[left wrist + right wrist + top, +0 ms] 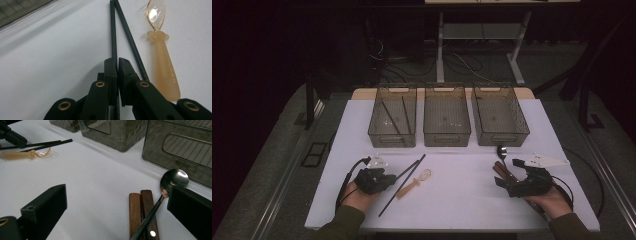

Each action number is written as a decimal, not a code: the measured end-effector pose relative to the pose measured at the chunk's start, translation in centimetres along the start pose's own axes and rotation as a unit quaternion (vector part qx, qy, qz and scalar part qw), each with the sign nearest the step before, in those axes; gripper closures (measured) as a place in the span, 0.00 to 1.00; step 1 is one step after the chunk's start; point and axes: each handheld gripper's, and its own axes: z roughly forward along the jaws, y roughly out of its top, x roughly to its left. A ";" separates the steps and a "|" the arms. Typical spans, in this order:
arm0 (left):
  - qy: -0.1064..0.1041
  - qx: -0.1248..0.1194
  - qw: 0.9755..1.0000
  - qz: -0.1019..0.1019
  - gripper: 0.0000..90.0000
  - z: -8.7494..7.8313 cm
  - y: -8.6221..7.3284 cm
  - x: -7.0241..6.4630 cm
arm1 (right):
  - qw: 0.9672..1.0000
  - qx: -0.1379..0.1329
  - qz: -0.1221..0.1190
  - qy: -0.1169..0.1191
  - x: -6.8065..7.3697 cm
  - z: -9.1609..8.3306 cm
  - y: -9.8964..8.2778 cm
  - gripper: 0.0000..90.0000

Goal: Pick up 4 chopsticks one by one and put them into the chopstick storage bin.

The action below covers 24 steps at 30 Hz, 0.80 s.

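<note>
A: Entry — sorting cutlery into bins, as I read it. Left tongs (pixel 117 61) closed to a sliver on one black chopstick (pixel 113 32), the pads pinching it near its lower end. The stick lies flat on the white table (pixel 462 195), not lifted yet.

B: And the second one?

A: The other chopstick (pixel 130 40) runs just beside the right jaw, outside the grip, the two meeting at the far tips toward 12 o'clock in the left gripper view. An amber plastic spoon (pixel 162 62) lies just beside it at 2 o'clock.

B: Right side?

A: Right tongs (pixel 117 207) wide open, holding nothing, hovering over a metal spoon (pixel 172 180) and two wooden handles (pixel 141 212) lying side by side.

B: Step in hand?

A: Pick-up of the chopstick, I judge. The left bin (pixel 392 116) at 12 o'clock from the left hand (pixel 357 195) already holds two long dark sticks, so that is the likely target. Middle bin (pixel 446 115) and right bin (pixel 499 114) look empty.

B: Next move calls for?

A: A straight lift, then a carry forward over the bin's near wall — the stick is long and held near one end, so it may droop or swing. The loose chopstick and amber spoon sit close enough to be dragged along.
</note>
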 end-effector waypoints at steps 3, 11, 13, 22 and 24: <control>0.003 0.001 1.000 0.001 0.95 0.0 0.1 0.0 | 1.000 0.002 0.000 -0.001 -0.1 0.0 0.0 0.03; 0.007 0.000 1.000 0.012 0.95 -0.7 0.5 0.2 | 1.000 0.000 -0.002 0.000 0.1 0.0 0.0 0.03; 0.004 0.004 1.000 0.016 0.95 -0.8 0.7 0.2 | 1.000 -0.001 -0.003 0.002 0.1 0.0 0.1 0.03; 0.000 -0.001 1.000 0.016 0.95 -1.4 1.1 0.3 | 1.000 -0.004 -0.002 0.003 0.1 -0.1 0.1 0.03; -0.003 -0.008 1.000 0.015 0.95 -1.5 1.2 0.3 | 1.000 -0.006 -0.002 0.003 0.1 0.0 0.1 0.03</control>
